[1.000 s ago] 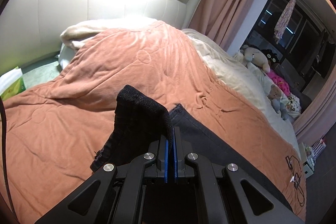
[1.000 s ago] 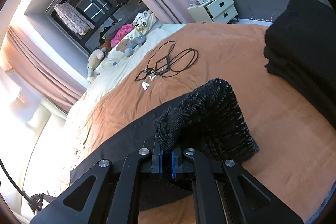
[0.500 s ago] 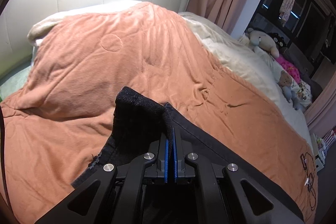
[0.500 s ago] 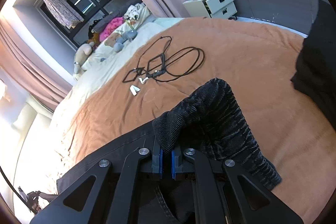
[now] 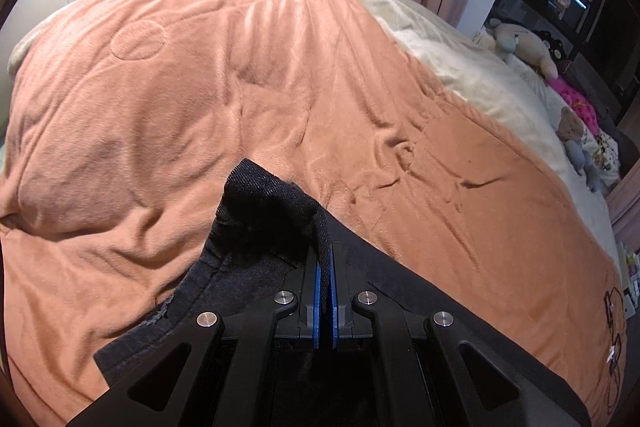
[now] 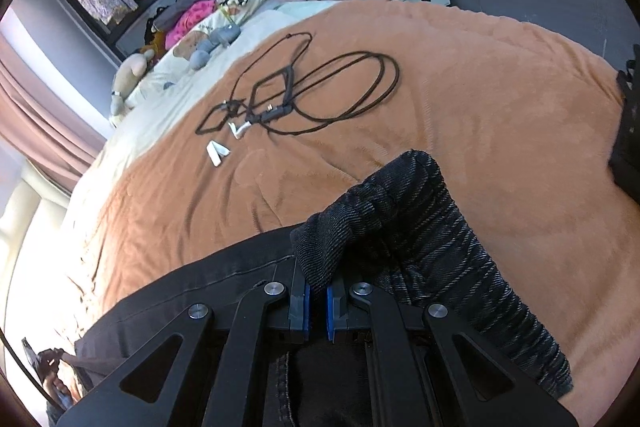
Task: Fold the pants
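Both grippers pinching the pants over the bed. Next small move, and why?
Probably lower both ends onto the orange blanket before releasing. The left gripper and right gripper are each shut on a bunched edge of the dark pants, which is lifted off the bed, with open blanket ahead.

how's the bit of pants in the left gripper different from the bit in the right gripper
The left gripper pinches a thin, plain dark edge of the pants, and its blue pads nearly meet. The right gripper clamps a thicker bunched wad with pale streaks across the denim, and its pads stand further apart. Both are shut on the same dark pants over the orange blanket.
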A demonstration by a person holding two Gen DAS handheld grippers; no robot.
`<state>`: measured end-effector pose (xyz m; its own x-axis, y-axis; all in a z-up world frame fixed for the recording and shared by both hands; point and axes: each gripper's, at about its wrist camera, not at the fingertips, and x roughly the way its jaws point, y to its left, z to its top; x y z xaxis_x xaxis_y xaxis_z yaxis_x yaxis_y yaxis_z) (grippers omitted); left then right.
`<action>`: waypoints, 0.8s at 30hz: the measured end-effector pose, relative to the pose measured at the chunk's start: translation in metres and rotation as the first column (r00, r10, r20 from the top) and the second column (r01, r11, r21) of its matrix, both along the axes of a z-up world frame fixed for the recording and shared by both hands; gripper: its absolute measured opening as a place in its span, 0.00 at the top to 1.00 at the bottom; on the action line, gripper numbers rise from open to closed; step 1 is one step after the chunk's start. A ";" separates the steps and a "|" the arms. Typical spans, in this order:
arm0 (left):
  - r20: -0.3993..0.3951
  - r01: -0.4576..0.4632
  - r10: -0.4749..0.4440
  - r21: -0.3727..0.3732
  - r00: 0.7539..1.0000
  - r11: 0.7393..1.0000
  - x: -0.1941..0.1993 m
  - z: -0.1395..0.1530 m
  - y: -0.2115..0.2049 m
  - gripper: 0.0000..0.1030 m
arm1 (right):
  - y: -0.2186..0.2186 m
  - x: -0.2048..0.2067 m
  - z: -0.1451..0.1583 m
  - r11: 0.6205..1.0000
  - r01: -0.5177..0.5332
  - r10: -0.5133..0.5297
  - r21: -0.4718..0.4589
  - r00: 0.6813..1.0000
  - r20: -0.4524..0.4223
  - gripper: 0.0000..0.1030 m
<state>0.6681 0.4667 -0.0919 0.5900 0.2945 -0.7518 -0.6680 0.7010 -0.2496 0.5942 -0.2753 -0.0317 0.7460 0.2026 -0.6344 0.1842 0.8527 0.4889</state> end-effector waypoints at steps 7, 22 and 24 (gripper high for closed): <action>-0.050 -0.030 0.030 -0.002 0.998 1.000 0.027 -0.021 0.010 0.96 | 0.008 0.022 -0.007 1.000 -0.003 0.002 -0.024 0.999 -0.039 0.98; -0.150 -0.016 0.010 -0.034 0.989 0.999 0.057 -0.052 0.002 0.75 | 0.026 0.054 -0.016 0.997 -0.040 0.033 -0.068 0.995 -0.097 0.94; -0.133 0.022 -0.029 -0.055 0.991 0.998 0.057 -0.052 -0.009 0.58 | 0.025 0.051 -0.016 0.996 -0.082 0.079 -0.028 0.992 -0.101 0.79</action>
